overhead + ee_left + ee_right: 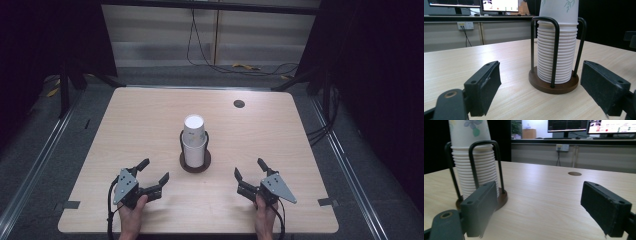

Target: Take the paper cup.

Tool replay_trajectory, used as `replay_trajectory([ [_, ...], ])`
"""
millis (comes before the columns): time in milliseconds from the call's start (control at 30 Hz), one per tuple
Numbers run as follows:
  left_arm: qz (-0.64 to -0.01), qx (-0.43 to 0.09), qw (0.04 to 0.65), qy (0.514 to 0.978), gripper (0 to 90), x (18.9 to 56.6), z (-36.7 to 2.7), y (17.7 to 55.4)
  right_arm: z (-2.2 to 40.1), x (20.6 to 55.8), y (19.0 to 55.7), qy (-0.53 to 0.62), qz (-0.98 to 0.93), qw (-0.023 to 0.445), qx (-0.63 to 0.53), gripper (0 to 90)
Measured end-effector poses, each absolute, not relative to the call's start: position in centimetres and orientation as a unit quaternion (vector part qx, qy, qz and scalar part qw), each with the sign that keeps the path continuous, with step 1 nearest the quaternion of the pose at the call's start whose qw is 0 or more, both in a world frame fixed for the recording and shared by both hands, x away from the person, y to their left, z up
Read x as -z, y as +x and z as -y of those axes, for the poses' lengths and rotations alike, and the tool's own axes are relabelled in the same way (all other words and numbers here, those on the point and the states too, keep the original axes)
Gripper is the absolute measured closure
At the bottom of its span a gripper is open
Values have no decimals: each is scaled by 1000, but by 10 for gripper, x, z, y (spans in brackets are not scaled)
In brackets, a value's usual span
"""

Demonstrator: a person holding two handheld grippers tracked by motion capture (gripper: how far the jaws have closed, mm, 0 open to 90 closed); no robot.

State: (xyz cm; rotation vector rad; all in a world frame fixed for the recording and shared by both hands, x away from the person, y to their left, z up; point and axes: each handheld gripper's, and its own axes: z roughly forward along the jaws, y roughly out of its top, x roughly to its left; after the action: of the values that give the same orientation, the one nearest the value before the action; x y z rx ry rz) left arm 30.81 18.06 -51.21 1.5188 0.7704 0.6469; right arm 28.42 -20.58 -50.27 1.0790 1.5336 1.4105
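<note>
A stack of white paper cups [194, 139] stands upside down in a black wire holder on a round brown base [195, 165] at the table's middle. In the left gripper view the cup stack [556, 50] rises between the holder's bars, ahead and to the right. The right gripper view has the cup stack [474, 165] at its left. My left gripper [154, 171] rests open on the table, left of and nearer than the holder. My right gripper [249, 167] rests open to the holder's right. Nothing lies between either pair of jaws.
The light wooden table [150, 115] has a round cable hole [239, 104] near its far right. Cables trail on the floor behind the table. Monitors and a wall socket show far off in both gripper views.
</note>
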Motion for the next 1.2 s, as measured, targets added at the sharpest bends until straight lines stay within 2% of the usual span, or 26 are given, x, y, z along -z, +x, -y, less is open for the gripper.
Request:
replay_trajectory([
  [133, -335, -277, 613, 660, 164, 512, -181, 309, 210, 503, 284, 427, -595, 368, -573, 122],
  [333, -337, -269, 618, 658, 166, 512, -183, 309, 208, 502, 284, 424, -604, 368, -566, 111],
  [533, -336, -269, 618, 658, 166, 512, -183, 309, 206, 502, 287, 418, -618, 343, -571, 125],
  [833, -339, -267, 621, 654, 166, 512, -183, 309, 202, 499, 291, 422, -626, 333, -565, 128],
  [1000, -334, -266, 623, 655, 165, 512, -183, 309, 196, 492, 294, 420, -634, 302, -575, 129],
  [1200, -332, -270, 623, 655, 166, 513, -183, 308, 189, 483, 297, 410, -643, 307, -570, 135],
])
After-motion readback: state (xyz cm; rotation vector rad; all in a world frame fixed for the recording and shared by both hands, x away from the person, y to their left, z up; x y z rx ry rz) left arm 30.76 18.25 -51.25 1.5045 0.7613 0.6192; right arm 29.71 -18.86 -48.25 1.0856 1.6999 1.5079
